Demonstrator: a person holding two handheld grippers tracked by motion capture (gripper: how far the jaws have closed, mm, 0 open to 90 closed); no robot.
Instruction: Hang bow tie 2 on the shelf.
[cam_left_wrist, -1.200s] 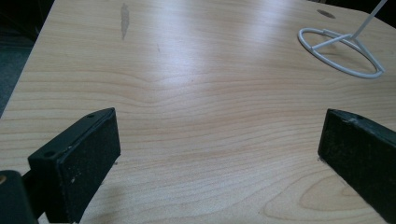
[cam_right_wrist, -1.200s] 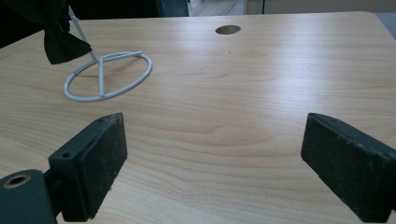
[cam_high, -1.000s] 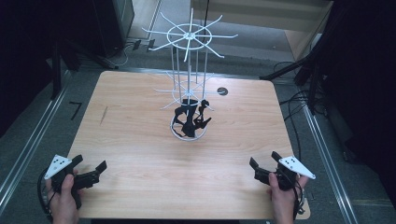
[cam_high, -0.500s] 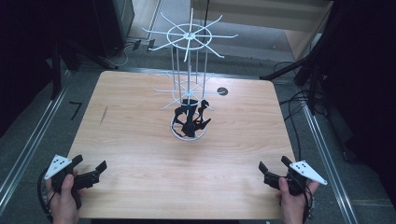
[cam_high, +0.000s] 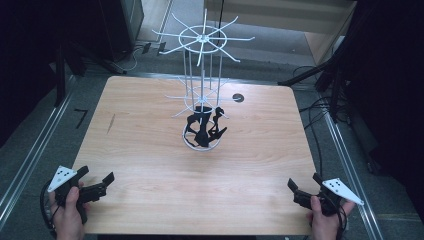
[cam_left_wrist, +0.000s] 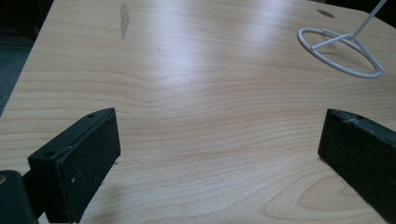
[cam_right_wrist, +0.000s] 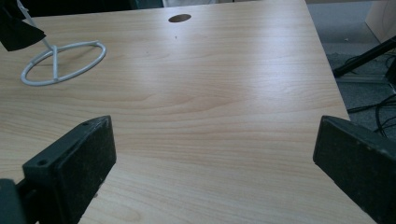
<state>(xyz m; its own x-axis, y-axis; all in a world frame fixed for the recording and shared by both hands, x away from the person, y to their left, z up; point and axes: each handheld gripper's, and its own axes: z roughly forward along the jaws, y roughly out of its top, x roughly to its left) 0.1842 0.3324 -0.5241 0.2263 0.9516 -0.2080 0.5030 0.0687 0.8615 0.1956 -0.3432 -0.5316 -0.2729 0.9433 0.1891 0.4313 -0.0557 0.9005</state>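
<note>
I see white wire rack (cam_high: 202, 85) upright at table (cam_high: 150, 150) centre, dark items (cam_high: 205, 127) hung low on it, too tangled and small for me to name. My left gripper (cam_high: 95, 182) at near left corner, jaws wide apart, nothing between. My right gripper (cam_high: 305, 187) at near right corner, jaws just been opening, now wide, empty. Both well apart from rack. In gripper views rack cut off by frame edge, ring base (cam_left_wrist: 341, 51) (cam_right_wrist: 63, 63) visible; my hands cropped at bottom of high view
</note>
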